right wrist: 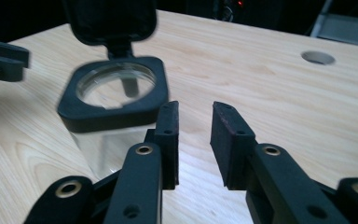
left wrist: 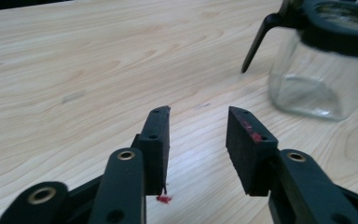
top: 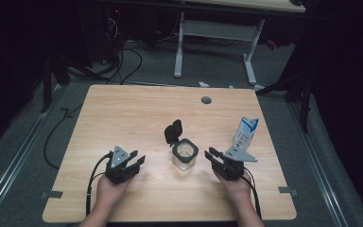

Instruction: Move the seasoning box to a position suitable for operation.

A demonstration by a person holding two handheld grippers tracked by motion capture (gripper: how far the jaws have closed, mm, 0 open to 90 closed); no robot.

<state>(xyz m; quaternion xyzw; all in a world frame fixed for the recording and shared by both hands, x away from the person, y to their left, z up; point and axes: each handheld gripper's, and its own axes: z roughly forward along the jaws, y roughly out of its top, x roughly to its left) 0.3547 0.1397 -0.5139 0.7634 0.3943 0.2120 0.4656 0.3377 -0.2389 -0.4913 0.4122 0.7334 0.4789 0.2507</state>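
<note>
Each bare hand carries a black two-jaw gripper with a grey three-cornered plate on top. The left gripper (top: 132,159) trails a black cable near the left forearm, and the right gripper (top: 213,155) trails one past the right wrist. The jaws are flat black rectangular blocks on black link arms with brass-ringed holes. The left gripper's pads (left wrist: 249,140) bear red smears and a red shred.

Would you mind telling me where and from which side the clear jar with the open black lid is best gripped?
Probably across the clear body below the black collar, coming in level from the right, where the right tongs stand open beside it. The walls look flat and the jar stands upright; the flipped-up lid sticks out at the far side, so avoid that.
</note>
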